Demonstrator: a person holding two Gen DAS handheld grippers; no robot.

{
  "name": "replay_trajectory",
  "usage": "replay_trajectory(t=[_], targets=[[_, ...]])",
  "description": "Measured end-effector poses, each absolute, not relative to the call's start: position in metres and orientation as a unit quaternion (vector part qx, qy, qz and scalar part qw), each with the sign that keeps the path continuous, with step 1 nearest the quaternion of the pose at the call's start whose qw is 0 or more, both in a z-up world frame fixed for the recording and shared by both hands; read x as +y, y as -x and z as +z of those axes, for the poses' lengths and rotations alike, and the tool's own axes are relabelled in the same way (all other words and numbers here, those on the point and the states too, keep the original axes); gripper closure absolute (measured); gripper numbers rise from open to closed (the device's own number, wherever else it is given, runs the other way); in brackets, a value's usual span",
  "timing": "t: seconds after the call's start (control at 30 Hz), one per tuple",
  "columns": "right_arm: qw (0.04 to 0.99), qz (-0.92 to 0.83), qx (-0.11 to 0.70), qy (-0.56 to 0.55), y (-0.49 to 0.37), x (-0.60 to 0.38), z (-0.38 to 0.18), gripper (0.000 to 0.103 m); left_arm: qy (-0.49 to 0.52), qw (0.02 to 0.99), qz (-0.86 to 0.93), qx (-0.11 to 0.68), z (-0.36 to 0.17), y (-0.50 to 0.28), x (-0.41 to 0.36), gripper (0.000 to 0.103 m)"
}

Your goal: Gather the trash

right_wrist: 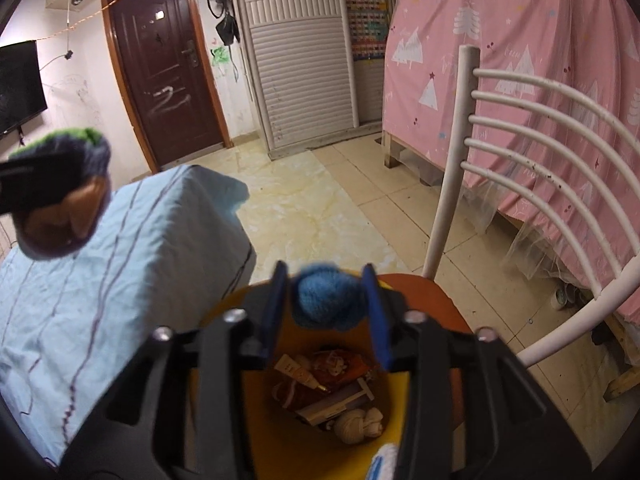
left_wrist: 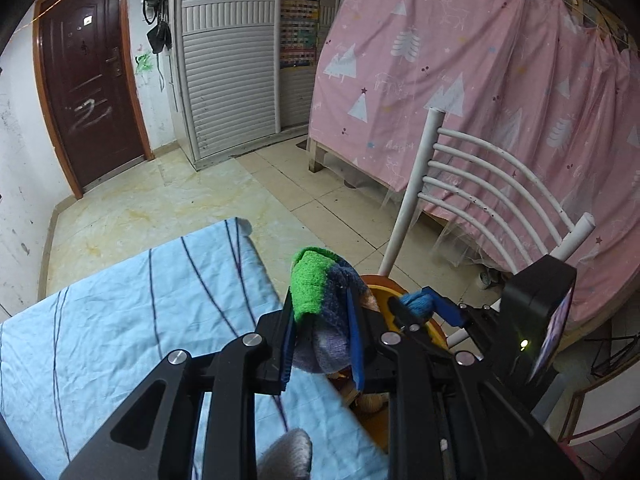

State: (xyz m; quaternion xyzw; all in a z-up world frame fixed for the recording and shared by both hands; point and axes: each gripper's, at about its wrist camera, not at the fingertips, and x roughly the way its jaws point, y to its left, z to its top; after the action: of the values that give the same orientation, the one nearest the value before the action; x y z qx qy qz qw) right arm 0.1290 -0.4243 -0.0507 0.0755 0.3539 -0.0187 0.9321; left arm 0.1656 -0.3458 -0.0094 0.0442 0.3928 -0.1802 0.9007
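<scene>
My left gripper (left_wrist: 320, 316) is shut on a green, blue and purple knitted sock bundle (left_wrist: 320, 300), held over the table's right edge. It also shows at the left of the right wrist view (right_wrist: 60, 184). My right gripper (right_wrist: 328, 300) is shut on a small blue knitted ball (right_wrist: 328, 300), held just above the open yellow bin (right_wrist: 280, 432). The bin holds wrappers, a tube and a cream yarn bundle (right_wrist: 358, 424). In the left wrist view the right gripper with the blue ball (left_wrist: 418, 304) sits over the bin's rim (left_wrist: 386, 292).
A table with a light blue striped cloth (left_wrist: 132, 320) lies to the left of the bin. A white chair (right_wrist: 540, 160) with an orange seat stands behind the bin. A pink curtained bed (left_wrist: 480, 80), a wardrobe (left_wrist: 228, 60) and a brown door (left_wrist: 88, 80) lie beyond.
</scene>
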Motion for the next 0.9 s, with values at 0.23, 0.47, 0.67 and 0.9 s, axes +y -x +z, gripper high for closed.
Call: replay_trajectory(t=[0.23, 0.47, 0.67, 0.9], targets=[[0.932, -0.033, 0.350, -0.083, -0.126, -0.432, -0.061, 0.039, -0.033, 0.896, -0.193, 0.399, -0.023, -0.177, -0.359, 0.089], [0.930, -0.040, 0.352, -0.095, -0.116, -0.437, -0.064, 0.039, -0.017, 0.888, -0.212, 0.407, -0.031, -0.181, -0.364, 0.064], [0.930, -0.043, 0.349, -0.103, -0.111, -0.439, -0.057, 0.038, -0.012, 0.889, -0.215, 0.403, -0.028, -0.176, -0.358, 0.052], [0.934, -0.044, 0.338, -0.105, -0.101, -0.431, -0.038, 0.030, 0.002, 0.897, -0.208, 0.391, -0.017, -0.165, -0.334, 0.044]])
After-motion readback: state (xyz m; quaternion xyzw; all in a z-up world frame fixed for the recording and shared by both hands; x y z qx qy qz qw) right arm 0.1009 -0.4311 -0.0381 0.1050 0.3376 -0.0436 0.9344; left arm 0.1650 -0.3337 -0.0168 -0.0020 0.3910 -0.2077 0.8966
